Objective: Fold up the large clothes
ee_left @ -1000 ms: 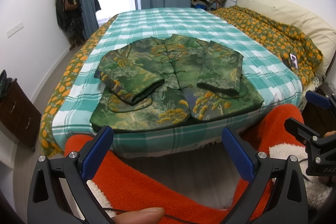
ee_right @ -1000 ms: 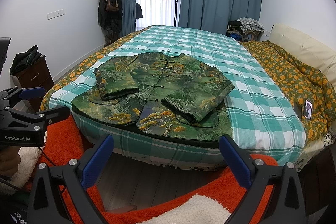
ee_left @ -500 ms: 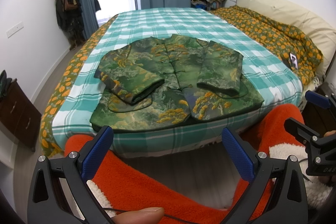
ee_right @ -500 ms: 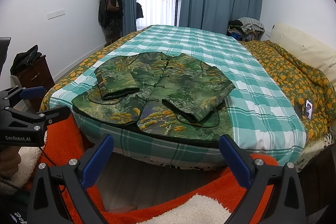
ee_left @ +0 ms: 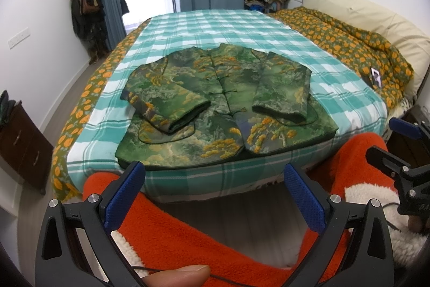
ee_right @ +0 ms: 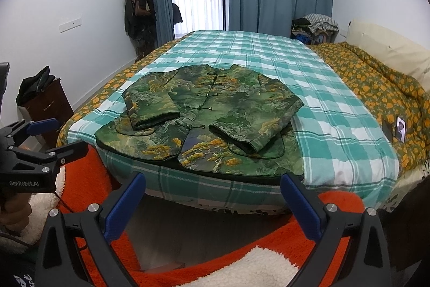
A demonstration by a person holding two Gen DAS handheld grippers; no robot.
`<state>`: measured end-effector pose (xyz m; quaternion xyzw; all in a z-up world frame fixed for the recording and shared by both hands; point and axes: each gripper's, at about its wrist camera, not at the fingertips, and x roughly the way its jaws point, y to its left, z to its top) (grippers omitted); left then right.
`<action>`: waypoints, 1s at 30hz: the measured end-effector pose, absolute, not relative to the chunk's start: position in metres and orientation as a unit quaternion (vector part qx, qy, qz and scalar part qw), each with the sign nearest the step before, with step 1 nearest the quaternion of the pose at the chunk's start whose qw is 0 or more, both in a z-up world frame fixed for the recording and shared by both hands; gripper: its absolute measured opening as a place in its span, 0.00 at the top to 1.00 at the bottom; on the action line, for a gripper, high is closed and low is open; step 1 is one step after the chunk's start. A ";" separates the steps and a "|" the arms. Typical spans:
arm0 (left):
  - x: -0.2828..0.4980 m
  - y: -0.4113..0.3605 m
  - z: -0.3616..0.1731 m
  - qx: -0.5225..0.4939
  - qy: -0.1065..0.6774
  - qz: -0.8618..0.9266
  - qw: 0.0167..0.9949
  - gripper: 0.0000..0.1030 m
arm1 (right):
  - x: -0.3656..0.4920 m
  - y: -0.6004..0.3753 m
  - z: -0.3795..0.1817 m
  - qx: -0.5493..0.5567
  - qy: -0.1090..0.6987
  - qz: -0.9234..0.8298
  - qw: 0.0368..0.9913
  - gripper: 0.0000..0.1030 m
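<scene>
Left wrist view, your stock by size: bed (ee_left: 268,26) under a teal plaid blanket (ee_left: 228,28); green patterned jacket (ee_left: 223,104) flat at the near edge, front up, both sleeves folded across its body. Your left gripper (ee_left: 215,187) hangs short of the mattress, jaws spread wide, empty. Your right gripper (ee_right: 212,192), likewise wide apart, holds nothing.

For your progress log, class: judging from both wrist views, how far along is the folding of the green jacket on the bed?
Done: the green jacket lies flat, buttoned, on the checked blanket, with both sleeves folded in across its front. In hand: nothing; the left tool and right tool are open, held short of the bed and touching no cloth. Left: folding the body, hem towards collar, into a compact bundle.
</scene>
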<state>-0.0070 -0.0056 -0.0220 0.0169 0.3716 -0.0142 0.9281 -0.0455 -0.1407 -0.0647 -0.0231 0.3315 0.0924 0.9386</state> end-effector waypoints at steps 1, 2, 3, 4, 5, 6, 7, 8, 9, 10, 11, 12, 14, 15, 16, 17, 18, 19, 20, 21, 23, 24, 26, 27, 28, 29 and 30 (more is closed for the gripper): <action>-0.006 -0.006 -0.022 0.017 0.371 -0.014 0.928 0.00 | -0.046 -0.141 -0.064 -0.022 0.331 0.094 0.939 0.01; -0.007 -0.005 -0.022 0.017 0.371 -0.013 0.928 0.00 | -0.043 -0.140 -0.063 -0.022 0.332 0.094 0.938 0.01; -0.008 -0.005 -0.023 0.018 0.371 -0.011 0.929 0.00 | -0.043 -0.141 -0.061 -0.021 0.331 0.096 0.939 0.01; -0.008 -0.004 -0.024 0.019 0.370 -0.009 0.929 0.00 | -0.042 -0.144 -0.060 -0.018 0.328 0.098 0.939 0.01; -0.008 -0.002 -0.024 0.020 0.367 -0.004 0.930 0.00 | -0.040 -0.146 -0.058 -0.018 0.326 0.097 0.940 0.01; -0.008 0.000 -0.023 0.022 0.363 0.002 0.931 0.00 | -0.038 -0.150 -0.055 -0.020 0.320 0.090 0.943 0.01; -0.008 0.003 -0.022 0.024 0.359 0.009 0.933 0.00 | -0.037 -0.155 -0.050 -0.024 0.310 0.078 0.947 0.01; -0.007 0.005 -0.021 0.025 0.354 0.016 0.935 0.00 | -0.035 -0.162 -0.044 -0.028 0.297 0.065 0.952 0.01; -0.005 0.008 -0.017 0.027 0.349 0.024 0.936 0.00 | -0.033 -0.168 -0.039 -0.028 0.288 0.057 0.955 0.01; -0.003 0.011 -0.015 0.028 0.346 0.030 0.937 0.00 | -0.030 -0.177 -0.031 -0.027 0.273 0.050 0.960 0.01; -0.002 0.014 -0.013 0.027 0.343 0.035 0.938 0.00 | -0.028 -0.182 -0.026 -0.026 0.265 0.047 0.963 0.01; 0.001 0.019 -0.011 0.025 0.342 0.040 0.939 0.00 | -0.025 -0.189 -0.017 -0.028 0.245 0.040 0.968 0.01; 0.003 0.025 -0.010 0.021 0.340 0.046 0.939 0.00 | -0.016 -0.196 -0.005 -0.053 0.203 0.029 0.977 0.01; 0.005 0.027 -0.009 0.021 0.340 0.047 0.939 0.00 | -0.010 -0.194 -0.005 -0.073 0.189 0.029 0.979 0.01; 0.006 0.028 -0.009 0.023 0.339 0.049 0.939 0.00 | 0.002 -0.190 -0.012 -0.106 0.179 0.041 0.977 0.01; 0.010 0.028 -0.009 0.028 0.338 0.049 0.939 0.00 | 0.011 -0.186 -0.018 -0.123 0.186 0.051 0.973 0.01; 0.014 0.027 -0.009 0.033 0.338 0.050 0.939 0.00 | 0.036 -0.179 -0.038 -0.151 0.226 0.070 0.960 0.01; 0.019 0.025 -0.008 0.039 0.339 0.050 0.939 0.00 | 0.056 -0.173 -0.055 -0.162 0.260 0.083 0.948 0.01; 0.023 0.022 -0.009 0.049 0.339 0.049 0.938 0.00 | 0.075 -0.168 -0.072 -0.165 0.286 0.099 0.939 0.01; 0.027 0.020 -0.008 0.055 0.338 0.048 0.938 0.00 | 0.093 -0.162 -0.090 -0.166 0.308 0.118 0.929 0.01; 0.033 0.015 -0.010 0.072 0.339 0.049 0.937 0.00 | 0.126 -0.150 -0.126 -0.179 0.348 0.132 0.911 0.01; 0.036 0.012 -0.011 0.077 0.341 0.048 0.936 0.00 | 0.137 -0.146 -0.139 -0.188 0.360 0.133 0.904 0.01; 0.039 0.010 -0.015 0.079 0.349 0.045 0.933 0.00 | 0.164 -0.134 -0.166 -0.199 0.386 0.145 0.889 0.02; 0.041 0.010 -0.017 0.078 0.354 0.043 0.931 0.00 | 0.172 -0.130 -0.174 -0.196 0.393 0.150 0.886 0.02; 0.042 0.010 -0.019 0.076 0.359 0.043 0.929 0.00 | 0.183 -0.126 -0.182 -0.190 0.401 0.152 0.883 0.02; 0.043 0.011 -0.023 0.074 0.365 0.044 0.927 0.00 | 0.188 -0.125 -0.185 -0.188 0.403 0.152 0.883 0.02; 0.044 0.012 -0.026 0.073 0.371 0.047 0.924 0.00 | 0.197 -0.121 -0.190 -0.191 0.406 0.153 0.881 0.02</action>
